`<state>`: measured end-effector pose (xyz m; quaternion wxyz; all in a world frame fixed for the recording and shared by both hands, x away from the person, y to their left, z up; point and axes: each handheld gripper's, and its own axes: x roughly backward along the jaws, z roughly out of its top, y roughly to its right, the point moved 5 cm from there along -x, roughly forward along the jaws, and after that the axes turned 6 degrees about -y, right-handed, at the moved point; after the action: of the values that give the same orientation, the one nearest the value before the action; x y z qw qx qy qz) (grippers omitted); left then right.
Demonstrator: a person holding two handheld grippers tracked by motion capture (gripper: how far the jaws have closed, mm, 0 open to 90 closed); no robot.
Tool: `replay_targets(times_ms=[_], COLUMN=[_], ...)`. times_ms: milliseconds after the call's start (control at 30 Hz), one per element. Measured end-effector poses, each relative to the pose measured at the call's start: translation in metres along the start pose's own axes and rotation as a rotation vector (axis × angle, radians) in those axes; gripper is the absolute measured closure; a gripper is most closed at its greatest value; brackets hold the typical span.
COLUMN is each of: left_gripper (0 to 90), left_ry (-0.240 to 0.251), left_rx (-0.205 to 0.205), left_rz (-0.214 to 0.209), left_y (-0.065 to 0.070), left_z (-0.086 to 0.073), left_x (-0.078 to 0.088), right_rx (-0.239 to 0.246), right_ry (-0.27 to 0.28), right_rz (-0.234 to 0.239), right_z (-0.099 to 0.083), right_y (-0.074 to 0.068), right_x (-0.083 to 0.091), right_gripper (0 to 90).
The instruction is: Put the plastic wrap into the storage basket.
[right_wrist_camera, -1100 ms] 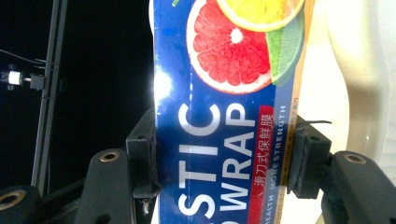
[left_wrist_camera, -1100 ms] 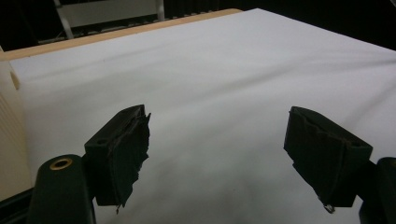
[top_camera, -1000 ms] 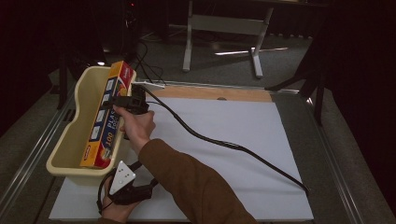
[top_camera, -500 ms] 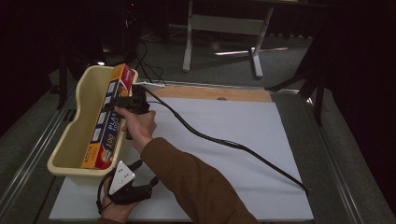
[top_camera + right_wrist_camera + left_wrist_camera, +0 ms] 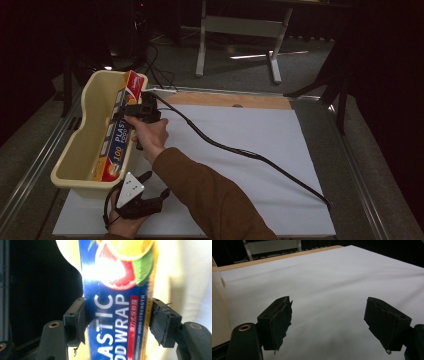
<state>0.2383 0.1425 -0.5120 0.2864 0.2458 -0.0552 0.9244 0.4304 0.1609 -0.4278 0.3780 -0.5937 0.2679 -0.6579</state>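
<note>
A long blue and orange plastic wrap box (image 5: 117,145) lies lengthwise in the cream plastic basket (image 5: 85,186), leaning on its right wall. My right gripper (image 5: 137,111) reaches over that wall at the box's far half. In the right gripper view the box (image 5: 115,302) stands between the jaws of this gripper (image 5: 117,325). They have just been opening, and a thin gap shows at the right pad (image 5: 162,325). My left gripper (image 5: 150,200) rests open over the white sheet (image 5: 337,277) near the front edge, with nothing between its jaws (image 5: 328,325).
A thick black cable (image 5: 240,150) trails from the right gripper across the white sheet (image 5: 280,135) to the right front. A wooden strip (image 5: 225,100) edges the table's far side. Metal stand legs (image 5: 272,65) rise behind it.
The box's far end has settled slightly lower against the basket's right wall. Both hands have stayed where they were.
</note>
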Motion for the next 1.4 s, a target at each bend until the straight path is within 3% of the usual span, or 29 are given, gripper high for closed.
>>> replay_targets(times_ms=[67,100,200,267,467,567,600,633,667,733,933,1000,1067,1167,1267,1400], left_gripper=[21.8,21.8,21.8,21.9,21.9,21.9,21.8,21.8,21.8,21.9,21.9,21.9,21.9,21.8,21.8,21.8], left_ry=[0.003,0.003,0.003,0.002,-0.001,-0.001,-0.001,-0.001,-0.001,-0.001,0.0,-0.002,-0.002,-0.004,-0.007,-0.009], left_rx=[0.01,0.01,0.011,0.009,0.006,0.005,0.005,0.005,0.005,0.004,-0.002,-0.006,-0.006,-0.009,-0.01,-0.007], left_rz=[-0.001,0.0,0.0,-0.001,0.002,0.004,0.004,0.005,0.006,0.007,0.01,0.011,0.011,0.011,0.012,0.011], left_y=[-0.001,-0.001,-0.001,0.0,0.0,0.0,0.0,0.0,-0.001,-0.001,-0.001,-0.001,0.0,0.0,0.0,0.0], left_z=[0.0,0.0,0.0,0.0,0.0,0.0,0.0,0.0,0.0,0.0,0.001,0.001,0.001,0.0,0.0,0.0], left_x=[0.0,0.0,0.0,-0.001,-0.001,-0.001,-0.001,-0.001,-0.001,-0.001,-0.002,-0.002,-0.002,-0.002,-0.002,-0.003], right_rx=[-0.003,-0.009,0.011,0.019,0.115,0.207,0.207,0.24,0.314,0.385,0.71,0.815,0.884,0.942,1.002,1.021], right_ry=[-0.008,-0.003,0.001,-0.002,-0.007,-0.002,-0.002,0.003,0.013,0.018,0.038,0.051,0.048,0.017,0.033,0.047], right_rz=[0.002,0.03,0.071,0.073,-0.013,-0.057,-0.057,-0.071,-0.11,-0.144,-0.323,-0.349,-0.377,-0.423,-0.483,-0.541], right_z=[0.0,0.001,0.001,0.001,0.001,-0.001,-0.001,-0.001,-0.003,-0.005,-0.027,-0.038,-0.048,-0.061,-0.064,-0.067], right_y=[0.002,0.0,-0.01,-0.014,-0.009,-0.009,-0.009,-0.01,-0.01,-0.009,-0.005,-0.003,0.001,0.011,0.024,0.039], right_x=[-0.001,0.001,0.008,0.014,0.025,0.03,0.03,0.033,0.037,0.041,0.053,0.056,0.06,0.067,0.076,0.088], right_gripper=[38.1,38.7,38.9,39.4,40.4,40.4,40.4,40.4,40.3,40.2,39.3,36.1,33.7,32.2,28.9,26.7])
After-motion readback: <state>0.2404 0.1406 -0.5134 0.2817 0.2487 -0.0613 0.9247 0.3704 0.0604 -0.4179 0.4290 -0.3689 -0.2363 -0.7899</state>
